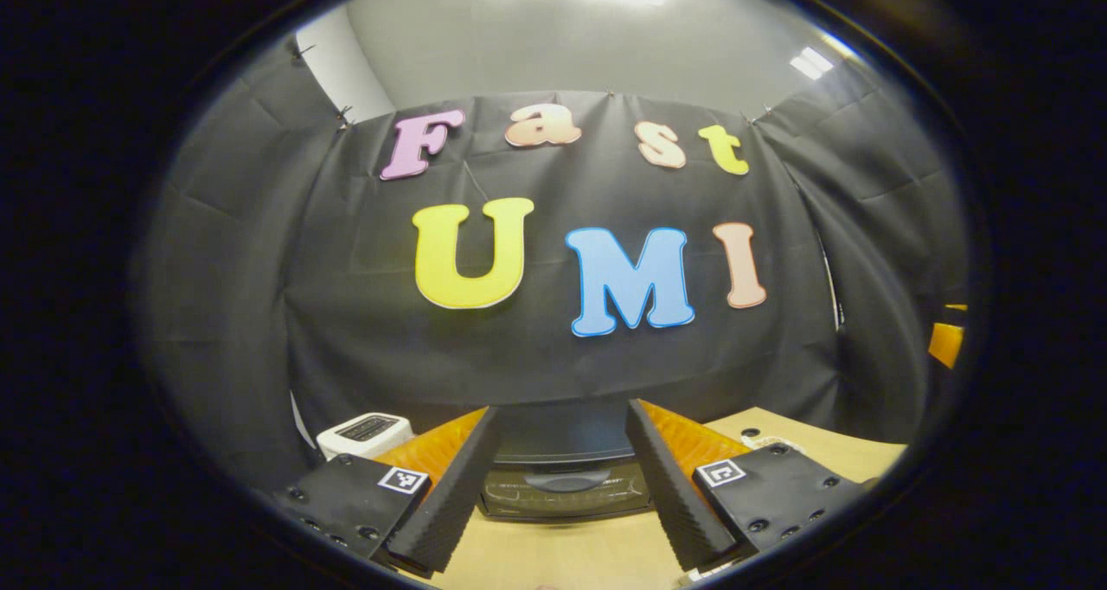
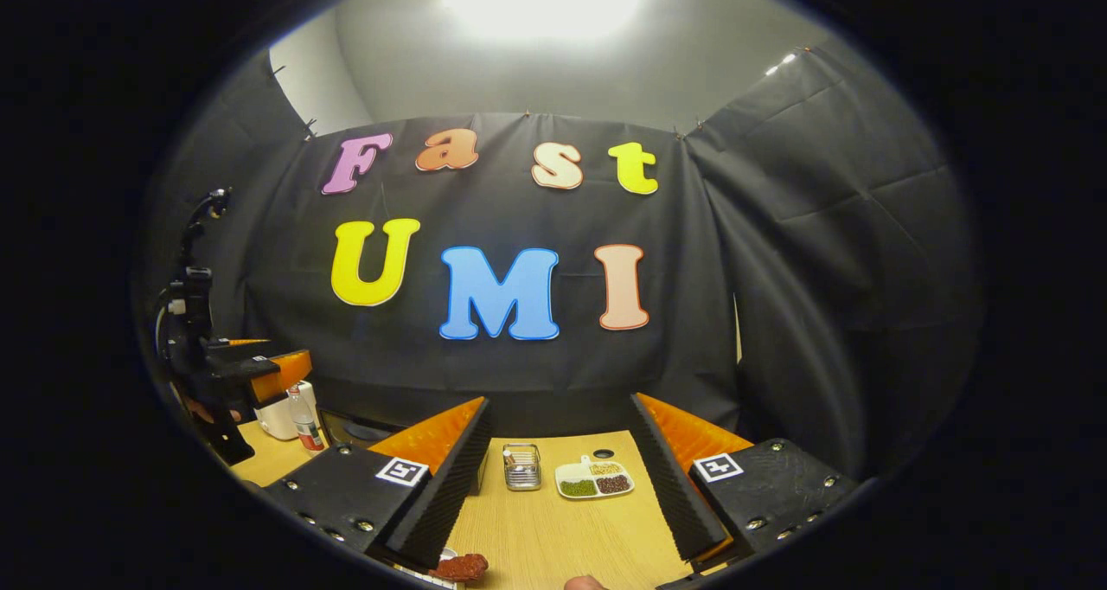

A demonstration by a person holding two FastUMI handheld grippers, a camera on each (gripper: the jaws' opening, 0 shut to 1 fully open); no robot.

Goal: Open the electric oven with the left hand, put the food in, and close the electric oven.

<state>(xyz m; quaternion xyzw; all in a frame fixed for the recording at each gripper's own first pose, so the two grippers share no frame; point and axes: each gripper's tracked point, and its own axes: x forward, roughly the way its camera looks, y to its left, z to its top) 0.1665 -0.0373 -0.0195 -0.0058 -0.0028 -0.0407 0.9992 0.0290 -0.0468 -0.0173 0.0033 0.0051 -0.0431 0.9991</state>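
While its jaws stand spread wide with nothing between them, the left gripper (image 1: pixel 562 486) faces the black electric oven with a dark glass door (image 1: pixel 564 482), which sits shut on the pale wooden table (image 1: pixel 553 555). The right gripper (image 2: pixel 558 486) is likewise parted and empty above the table, a reddish-brown piece of food (image 2: pixel 463 566) lying just below its left finger.
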